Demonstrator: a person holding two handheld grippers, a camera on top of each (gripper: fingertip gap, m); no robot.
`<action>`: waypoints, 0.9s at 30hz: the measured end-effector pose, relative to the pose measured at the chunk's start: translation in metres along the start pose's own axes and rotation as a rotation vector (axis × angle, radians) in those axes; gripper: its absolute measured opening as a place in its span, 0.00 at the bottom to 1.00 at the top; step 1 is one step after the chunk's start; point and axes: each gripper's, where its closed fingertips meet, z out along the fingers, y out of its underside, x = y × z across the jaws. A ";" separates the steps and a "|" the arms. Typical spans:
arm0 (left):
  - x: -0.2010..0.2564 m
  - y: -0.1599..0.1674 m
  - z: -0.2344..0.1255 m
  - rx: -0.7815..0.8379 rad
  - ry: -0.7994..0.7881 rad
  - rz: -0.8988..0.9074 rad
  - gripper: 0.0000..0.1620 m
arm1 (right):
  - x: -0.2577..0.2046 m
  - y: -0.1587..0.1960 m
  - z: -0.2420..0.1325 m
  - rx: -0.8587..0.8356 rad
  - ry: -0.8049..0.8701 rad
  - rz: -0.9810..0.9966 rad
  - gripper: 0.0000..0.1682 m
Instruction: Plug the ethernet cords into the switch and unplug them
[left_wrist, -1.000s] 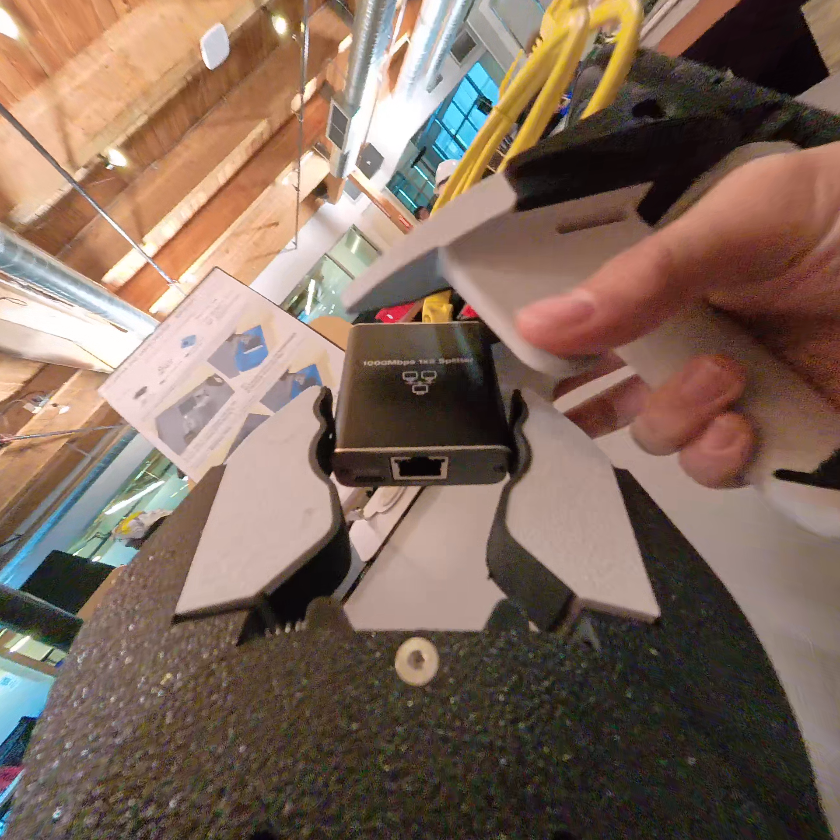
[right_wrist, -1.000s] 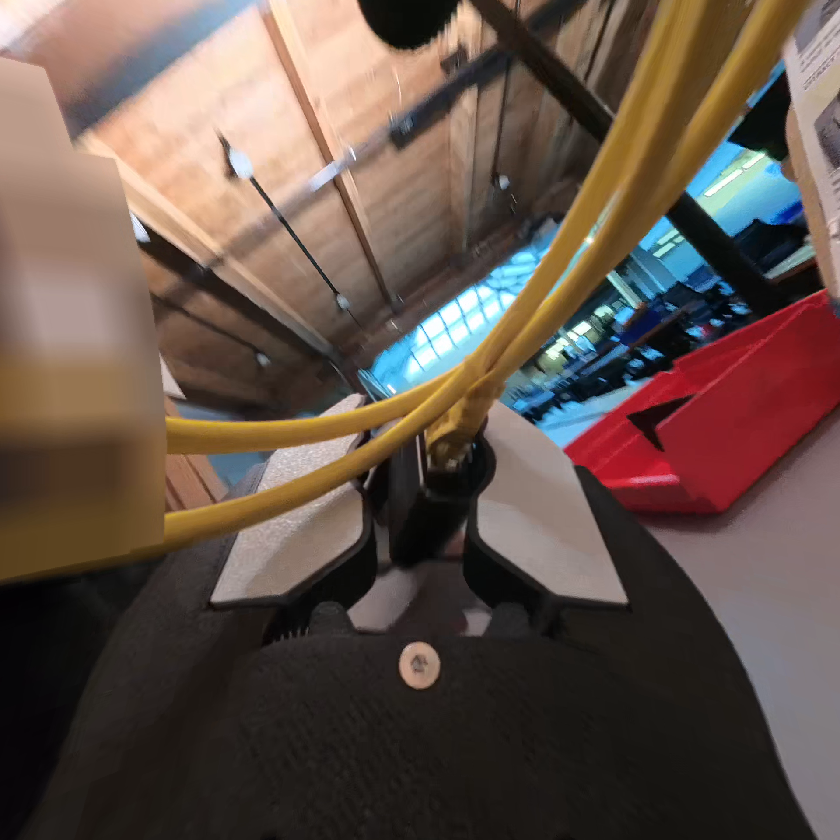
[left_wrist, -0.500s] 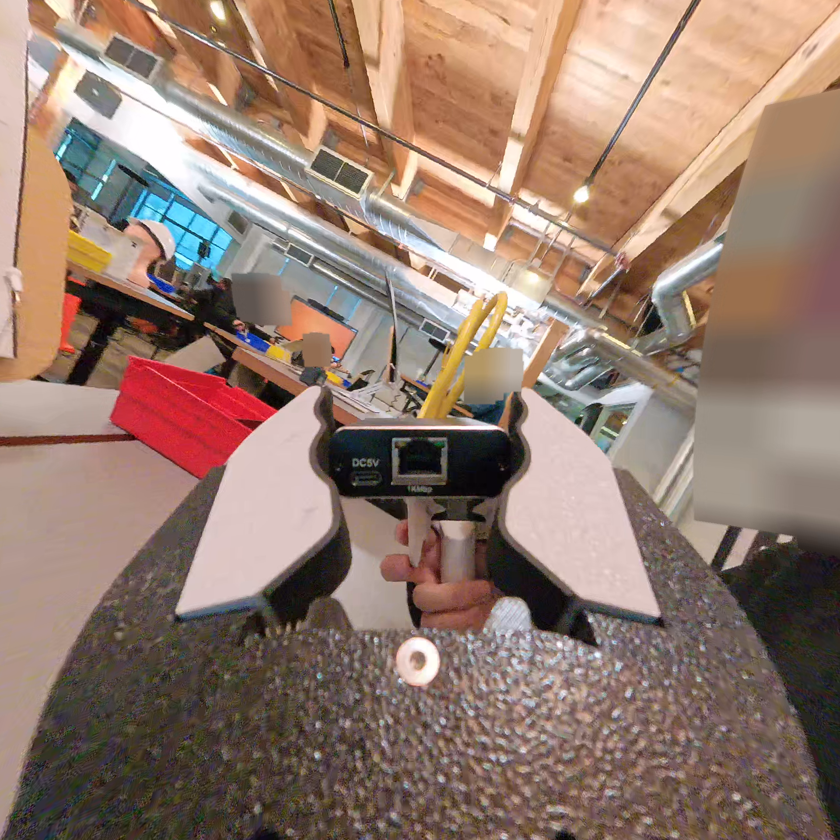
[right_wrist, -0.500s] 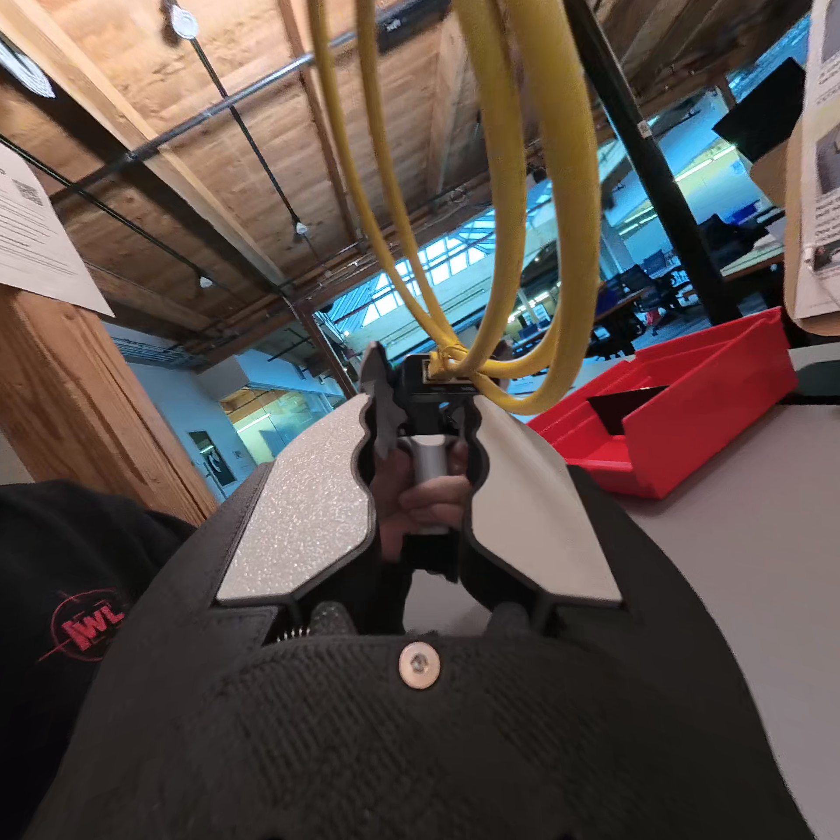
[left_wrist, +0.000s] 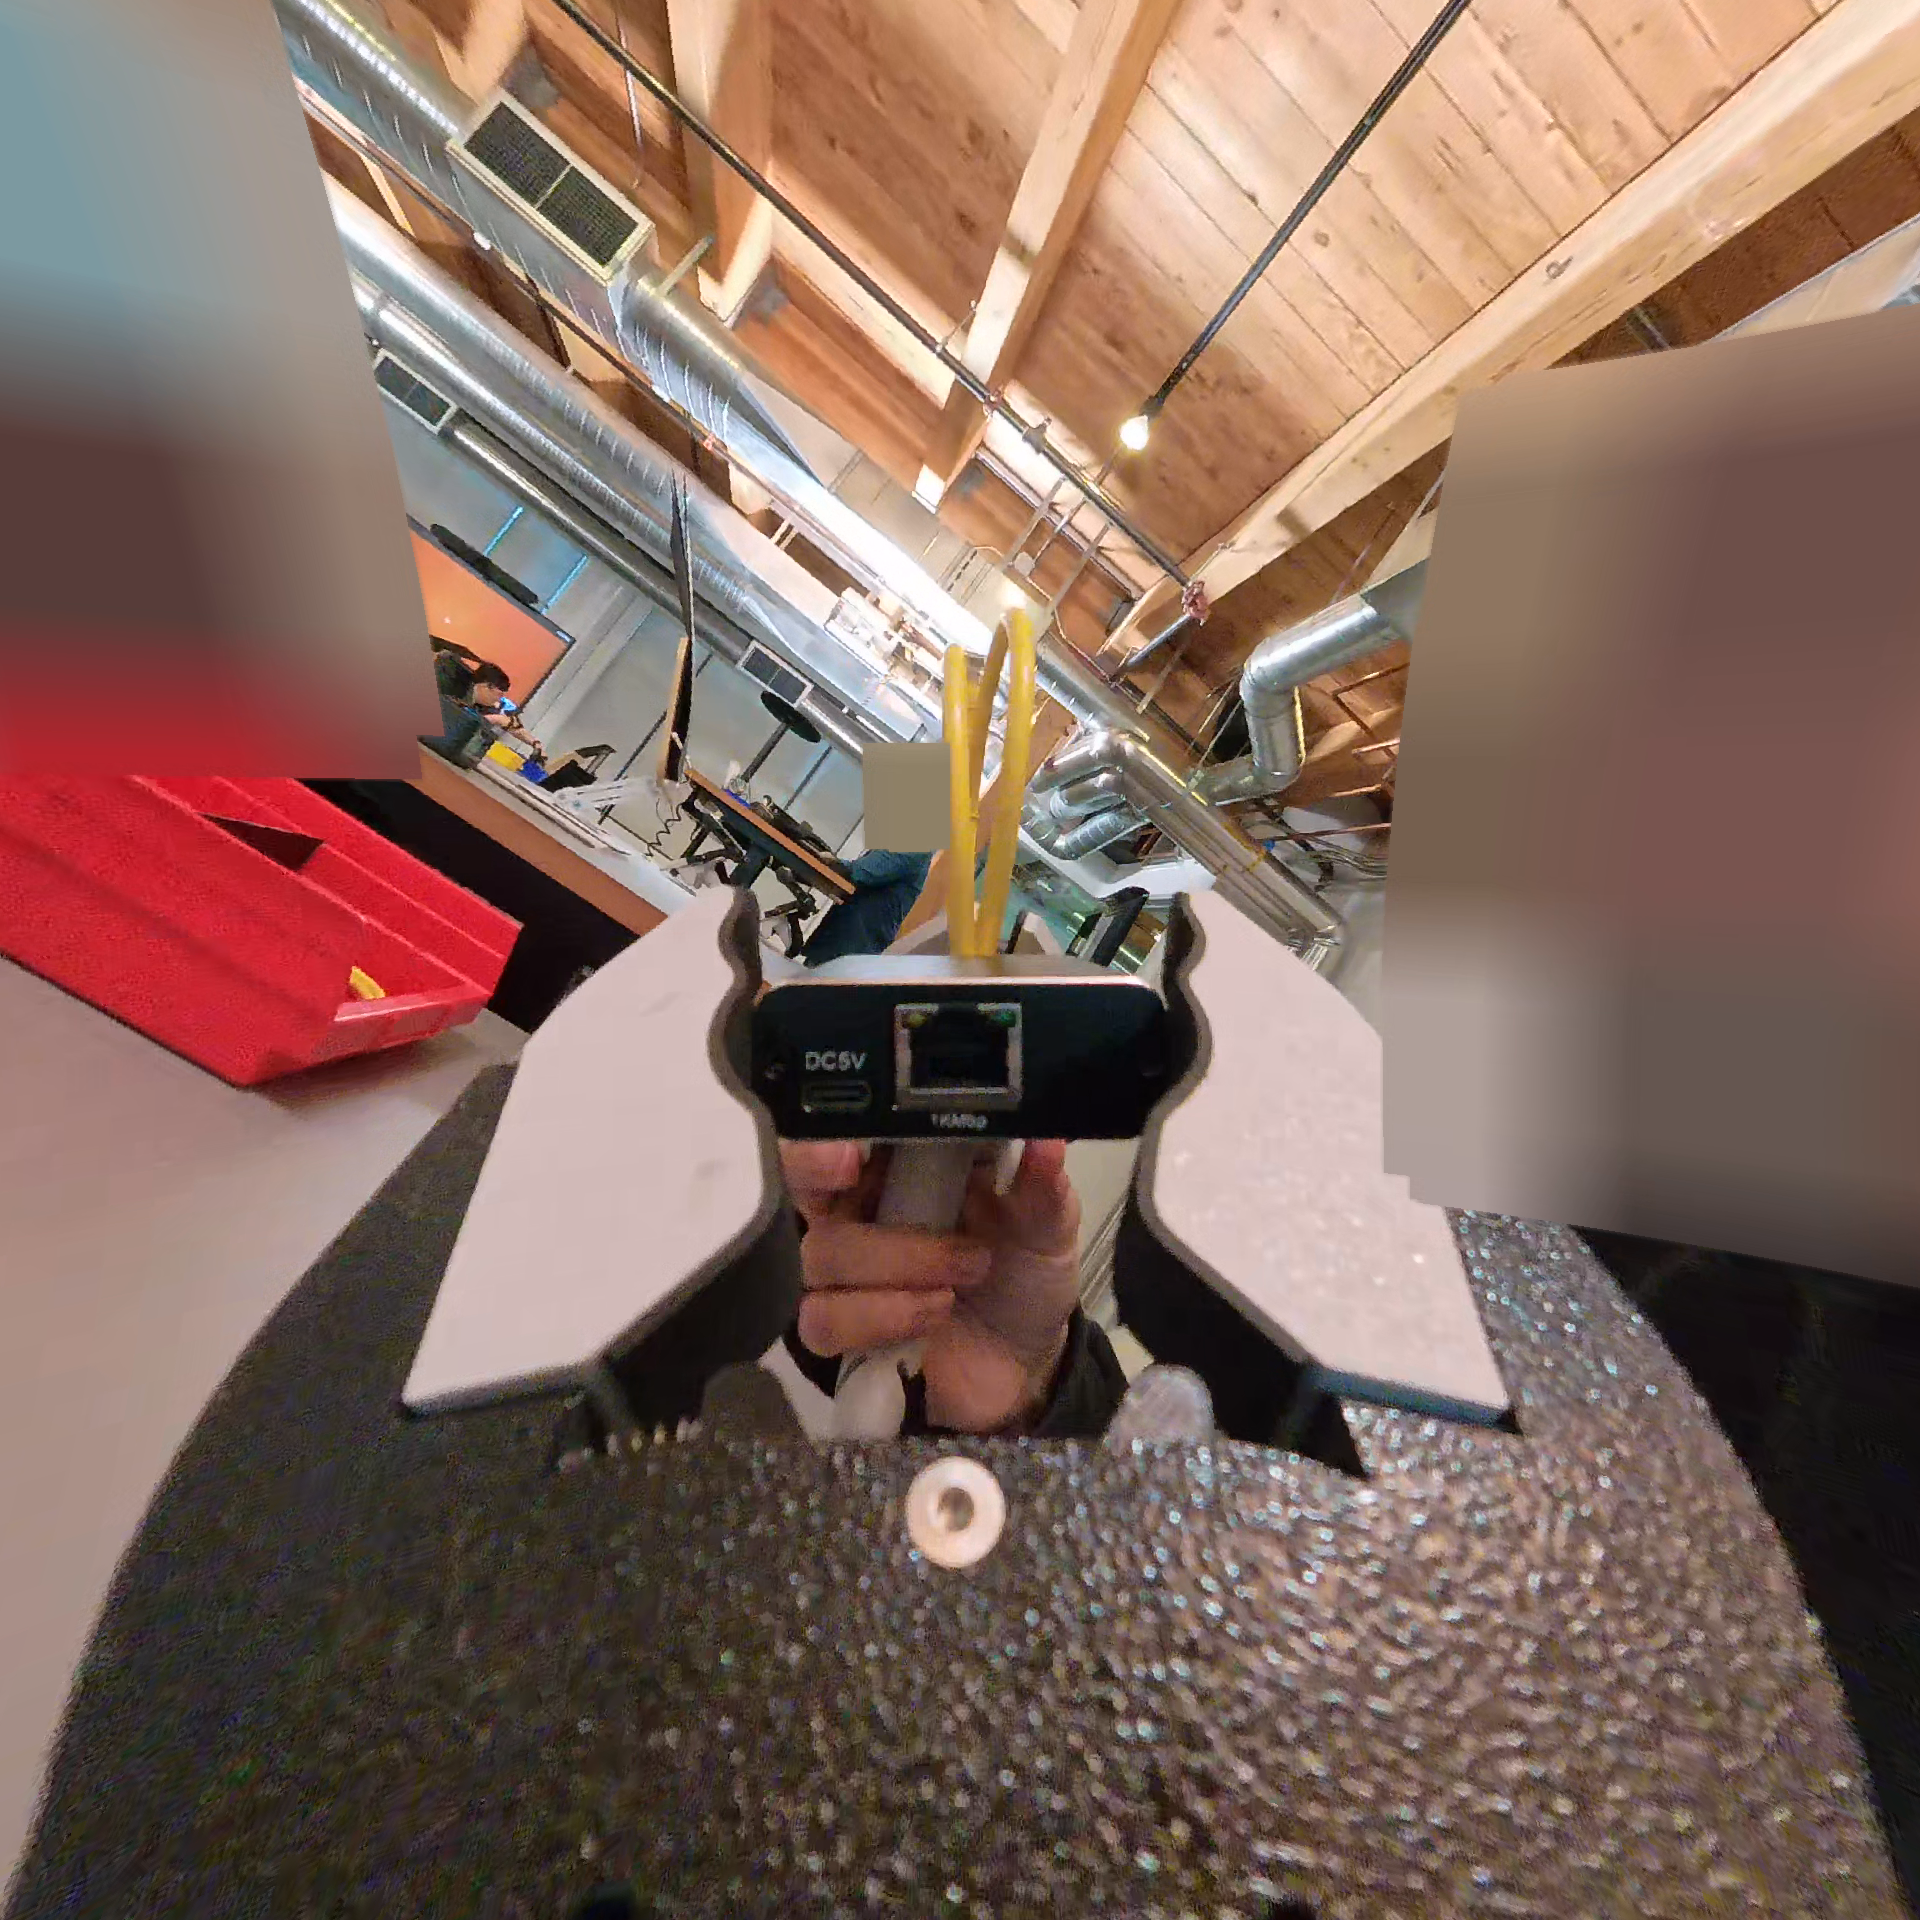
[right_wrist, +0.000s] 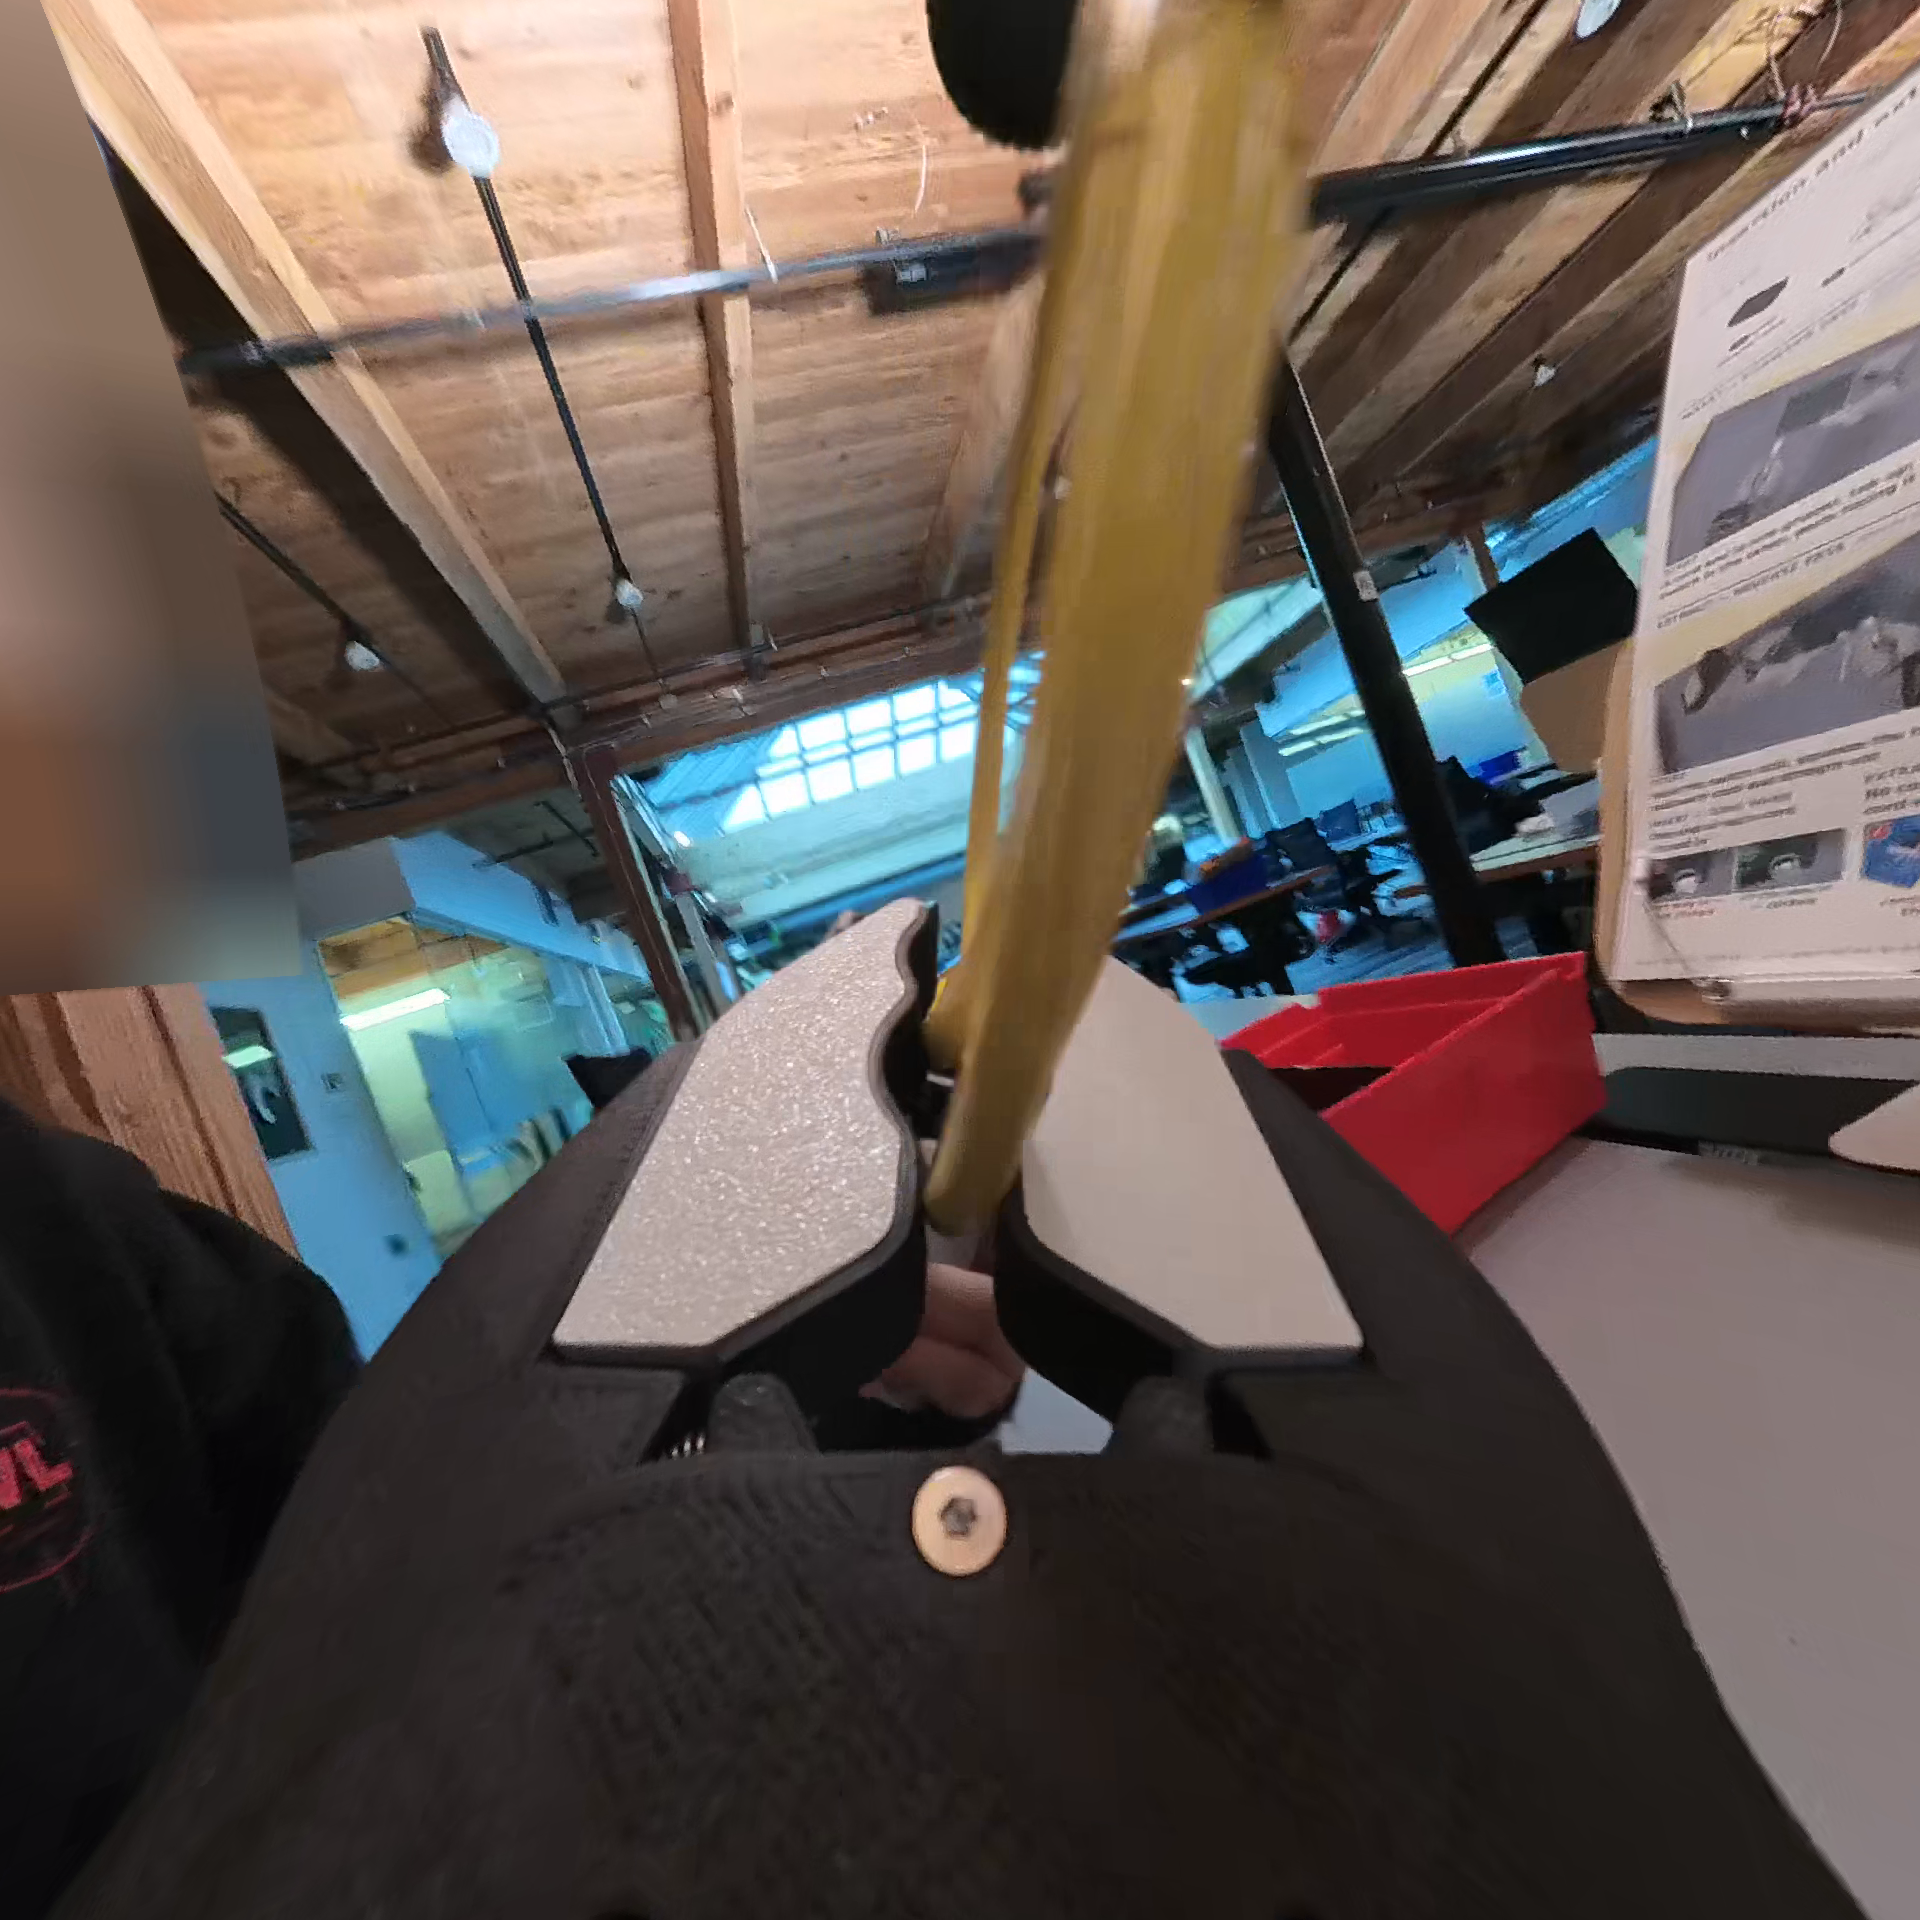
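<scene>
Switch, black with one front port, yellow ethernet cords behind.

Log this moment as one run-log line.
left claw: shut on black switch | right claw: shut on yellow cords | switch near port: empty | red bin: on table

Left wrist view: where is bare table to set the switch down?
Bare grey table lies left of the left gripper, in front of the red bin. The switch itself is crowded: fingers both sides, a hand below, yellow cords behind.
</scene>
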 end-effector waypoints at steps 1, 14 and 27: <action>-0.002 0.002 0.000 -0.011 -0.009 -0.007 0.45 | 0.003 0.001 -0.001 -0.028 0.031 -0.046 0.04; 0.009 0.044 0.003 -0.325 0.042 0.118 0.50 | -0.025 -0.033 -0.009 0.010 -0.084 -0.145 0.03; 0.010 0.066 0.009 -0.424 0.031 0.203 0.66 | -0.038 -0.024 -0.012 -0.071 -0.197 -0.255 0.03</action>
